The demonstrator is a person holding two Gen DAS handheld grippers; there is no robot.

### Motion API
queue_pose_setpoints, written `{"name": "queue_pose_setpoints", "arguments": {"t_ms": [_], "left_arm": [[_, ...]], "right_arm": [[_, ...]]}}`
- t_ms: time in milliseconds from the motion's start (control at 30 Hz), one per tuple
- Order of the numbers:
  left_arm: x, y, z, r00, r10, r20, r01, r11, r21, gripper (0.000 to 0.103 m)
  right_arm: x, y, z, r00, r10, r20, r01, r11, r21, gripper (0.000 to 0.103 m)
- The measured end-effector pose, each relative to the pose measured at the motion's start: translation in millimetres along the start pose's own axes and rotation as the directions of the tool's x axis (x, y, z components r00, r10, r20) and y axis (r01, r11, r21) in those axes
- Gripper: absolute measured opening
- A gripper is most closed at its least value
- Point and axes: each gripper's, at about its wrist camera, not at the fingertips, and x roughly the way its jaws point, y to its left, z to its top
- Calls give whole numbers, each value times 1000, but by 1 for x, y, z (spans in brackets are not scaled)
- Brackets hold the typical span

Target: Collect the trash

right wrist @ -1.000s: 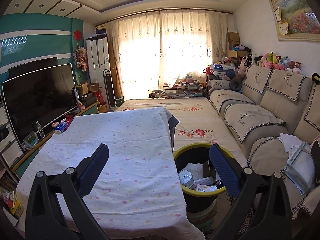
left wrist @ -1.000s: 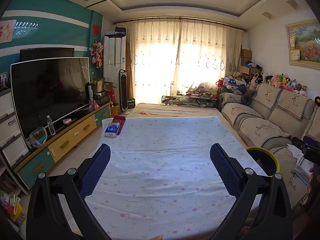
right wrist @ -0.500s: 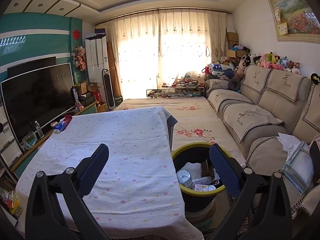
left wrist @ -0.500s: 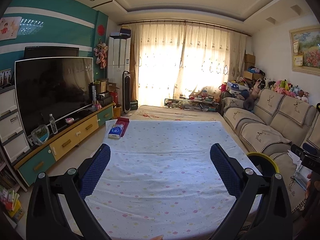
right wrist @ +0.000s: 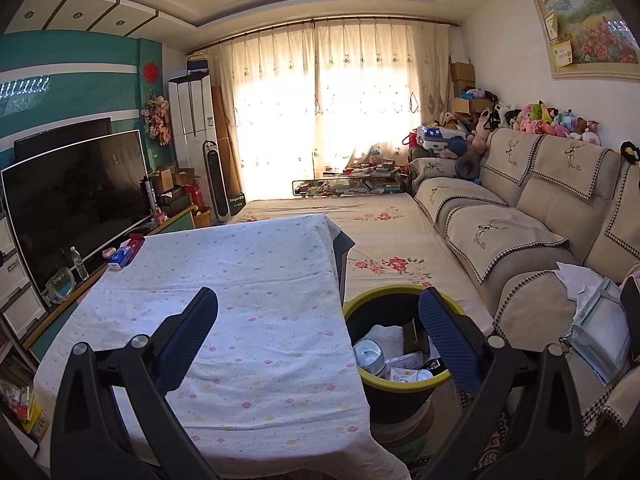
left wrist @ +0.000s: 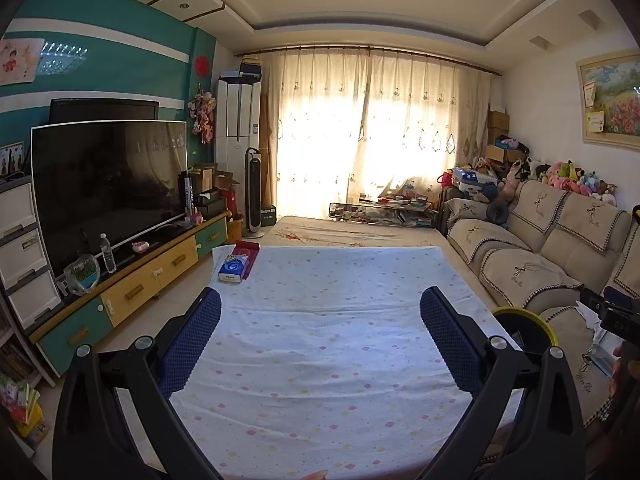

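A black bin with a yellow rim (right wrist: 400,390) stands on the floor right of the table, holding a white cloth, a clear lid, a brown box and packets. Only its rim shows in the left wrist view, as the bin (left wrist: 538,322). My right gripper (right wrist: 318,320) is open, high above the table's near right edge, its right finger over the bin. Open too is my left gripper (left wrist: 320,320), with nothing between its fingers, above the table with the dotted white cloth (left wrist: 320,340). A blue tissue pack (left wrist: 233,271) and a red box (left wrist: 246,249) lie at the table's far left corner.
A TV (left wrist: 108,188) on a low cabinet (left wrist: 132,292) runs along the left wall. A beige sofa (right wrist: 520,232) with papers (right wrist: 592,312) lines the right. A floral-covered low surface (right wrist: 384,240) lies beyond the table, before the curtained window.
Both views have tilted upward a little, showing more ceiling. Both grippers stay open with nothing in them. Nothing on the table or in the bin has moved.
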Motion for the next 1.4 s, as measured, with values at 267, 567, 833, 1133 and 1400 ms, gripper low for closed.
{"name": "queue_pose_setpoints", "arguments": {"t_ms": [267,567,833,1133,1400], "left_arm": [[1,-2,-1,1000,-4,-4,4,1000,6,98],[2,-4,-1,1000,-4,-4,4,1000,7,98],[3,-6,-2,1000,-2,-8,2,1000,14,98],[6,-6,-4,1000,-6,-14,6,1000,13,98],[7,-7,-5,1000,-3,-17,3,1000,16,98]], "right_arm": [[1,2,0,1000,6,-2,-6,1000,2,96],[2,4,0,1000,11,-4,-11,1000,9,96],[4,6,-2,1000,19,-7,-19,1000,11,96],[6,7,-3,1000,24,-10,-23,1000,17,96],[9,8,-6,1000,28,-13,-27,999,21,96]]}}
